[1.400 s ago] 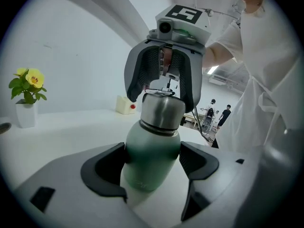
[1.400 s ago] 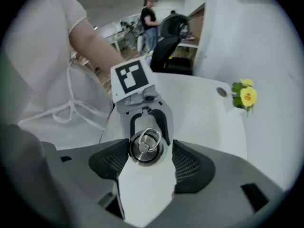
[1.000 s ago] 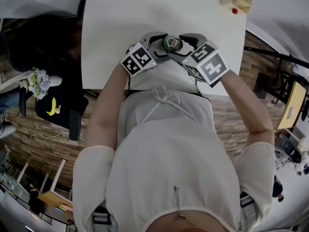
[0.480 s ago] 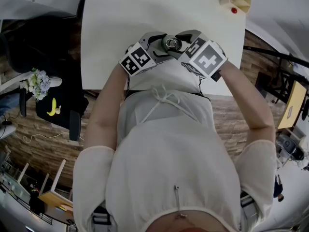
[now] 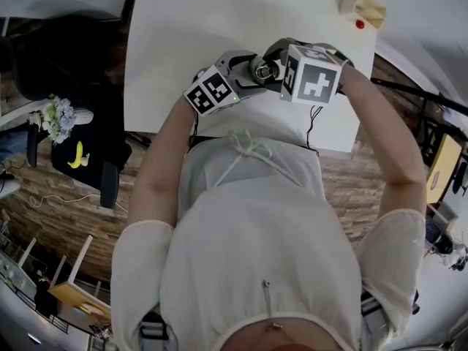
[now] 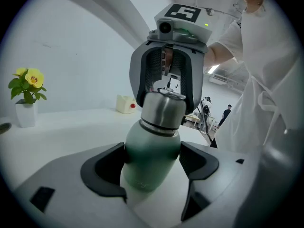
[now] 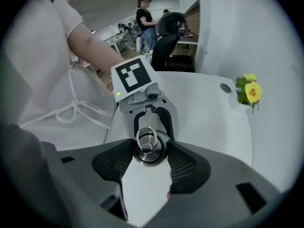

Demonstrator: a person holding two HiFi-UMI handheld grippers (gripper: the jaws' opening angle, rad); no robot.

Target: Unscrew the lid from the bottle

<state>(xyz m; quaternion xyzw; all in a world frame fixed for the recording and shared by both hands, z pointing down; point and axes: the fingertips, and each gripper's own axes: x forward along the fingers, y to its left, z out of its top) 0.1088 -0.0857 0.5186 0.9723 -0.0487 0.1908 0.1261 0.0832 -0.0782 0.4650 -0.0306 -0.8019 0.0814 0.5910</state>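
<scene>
From the head view, both grippers meet over the near part of the white tabletop (image 5: pixel 219 20): the left gripper (image 5: pixel 249 74) comes in from the side and the right gripper (image 5: pixel 272 63) points steeply down onto the green bottle (image 5: pixel 257 72) between them. In the left gripper view, the left jaws are closed on the bottle's green body, pressing on both sides. The bottle stands nearly upright, its long axis vertical and its steel lid (image 6: pixel 164 109) at the top, with the right gripper's jaws reaching down around it. Whether the base rests on the tabletop is hidden. In the right gripper view, looking down the bottle's axis, the right jaws have just been closing and now sit about half open with both pads against the round lid, its ring handle facing the camera. The step in hand appears to be a re-grip between turns. The next move calls for twisting the right gripper about that vertical axis while the left holds the body firm.
</scene>
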